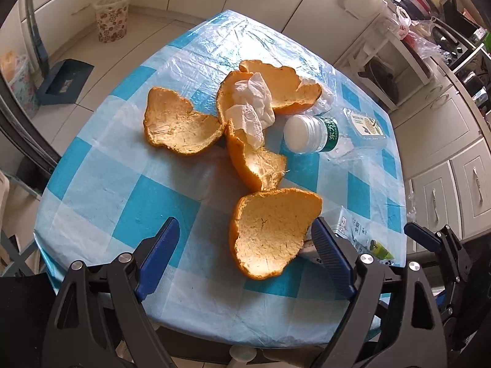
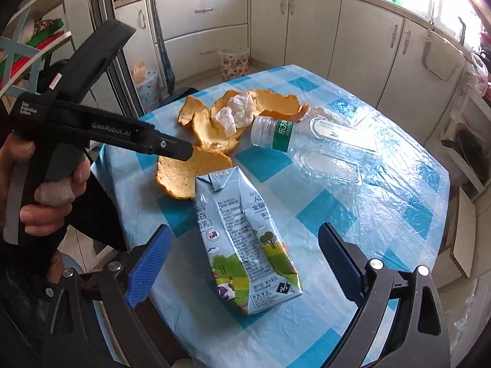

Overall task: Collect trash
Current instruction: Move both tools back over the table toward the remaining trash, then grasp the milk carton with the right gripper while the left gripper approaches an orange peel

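1. Left gripper (image 1: 245, 245) spread wide above the near table edge, blue pads either side of the nearest orange peel (image 1: 270, 233), neither pad seen pressing it
2. Right gripper (image 2: 242, 260) likewise wide apart, hovering over the flattened milk carton (image 2: 245, 245), nothing held between the pads
3. Carton lying flat at the near edge of the table (image 2: 399, 214), printed side up, folded top pointing away, just beside the nearest peel and slightly overlapped by it in the left wrist view
4. Left hand (image 2: 46, 190) wrapped round the black handle of its tool, seen at the left of the right wrist view
5. Further in, a second curled peel piece (image 1: 257, 165), then a broad piece (image 1: 178, 125) off to the left, pith side up
6. Crumpled white tissue (image 1: 251, 107) resting on the far peel (image 1: 291, 89), inside the hollow
7. Clear plastic bottle (image 2: 307, 147) lying on its side right of the peels, white cap toward them, green label just behind the cap, cap close to the far peel
8. Blue-and-white checked plastic cloth covering the table under all of it
9. Beyond the table, on the floor by the cream cabinets (image 2: 307, 24), a floral-patterned waste bin (image 1: 112, 18), well apart from the trash
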Available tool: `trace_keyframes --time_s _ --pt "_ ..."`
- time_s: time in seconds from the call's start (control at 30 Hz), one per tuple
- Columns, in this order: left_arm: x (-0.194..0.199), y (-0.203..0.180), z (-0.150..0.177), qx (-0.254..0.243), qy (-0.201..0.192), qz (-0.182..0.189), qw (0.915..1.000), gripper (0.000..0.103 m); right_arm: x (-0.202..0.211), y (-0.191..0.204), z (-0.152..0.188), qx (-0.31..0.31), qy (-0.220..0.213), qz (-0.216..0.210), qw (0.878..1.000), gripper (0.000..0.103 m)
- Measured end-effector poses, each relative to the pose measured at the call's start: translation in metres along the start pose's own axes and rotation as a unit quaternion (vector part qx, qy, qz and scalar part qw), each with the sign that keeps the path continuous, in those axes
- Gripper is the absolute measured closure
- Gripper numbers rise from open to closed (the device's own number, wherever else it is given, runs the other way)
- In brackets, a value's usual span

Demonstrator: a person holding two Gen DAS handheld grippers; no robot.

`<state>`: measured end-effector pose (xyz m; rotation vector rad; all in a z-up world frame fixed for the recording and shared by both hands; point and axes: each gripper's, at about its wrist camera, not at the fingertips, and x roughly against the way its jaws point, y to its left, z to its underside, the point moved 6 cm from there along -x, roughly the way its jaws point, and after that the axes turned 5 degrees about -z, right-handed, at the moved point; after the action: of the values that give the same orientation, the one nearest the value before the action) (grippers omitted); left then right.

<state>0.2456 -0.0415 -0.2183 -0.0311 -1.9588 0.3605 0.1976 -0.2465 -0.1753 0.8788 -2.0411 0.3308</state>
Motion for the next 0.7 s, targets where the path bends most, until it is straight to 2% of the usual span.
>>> trace_keyframes --time_s 0.17,0.27,0.37,0.4,0.43,0.47,0.5,0.6,0.7 --pt "-0.012 0.0 -0.003 -0.005 0.006 -0.022 0.9997 0.021 -0.026 0.0 -0.001 0.005 0.031 0.01 0.999 0.011" --pt "-0.018 0.002 -0.005 -0.003 0.011 -0.024 0.9996 0.032 -0.036 0.001 -0.001 0.003 0.043 0.006 0.999 0.011" --pt "-0.019 0.0 -0.005 -0.013 0.009 -0.03 0.9994 0.049 -0.041 0.0 0.0 -0.004 0.047 0.003 0.999 0.012" --pt "-0.02 -0.001 -0.005 -0.016 0.008 -0.028 0.9994 0.056 -0.041 -0.001 0.0 -0.009 0.048 -0.001 0.999 0.019" --pt "-0.02 -0.001 -0.005 -0.019 0.01 -0.026 0.9994 0.068 -0.042 -0.003 0.001 -0.02 0.052 -0.012 0.998 0.031" --pt "-0.022 -0.003 -0.004 -0.023 0.013 -0.022 0.9994 0.072 -0.044 -0.005 0.002 -0.032 0.057 -0.021 0.998 0.037" --pt "-0.023 -0.005 -0.003 -0.027 0.016 -0.02 0.9993 0.083 -0.044 -0.009 0.003 -0.044 0.057 -0.024 0.997 0.041" --pt "-0.019 -0.012 -0.002 -0.045 0.008 -0.013 0.9989 0.092 -0.039 -0.019 0.004 -0.072 0.048 -0.032 0.996 0.045" --pt "-0.011 -0.02 -0.001 -0.065 -0.009 0.0 0.9979 0.092 -0.027 -0.034 0.005 -0.108 0.032 -0.032 0.993 0.048"
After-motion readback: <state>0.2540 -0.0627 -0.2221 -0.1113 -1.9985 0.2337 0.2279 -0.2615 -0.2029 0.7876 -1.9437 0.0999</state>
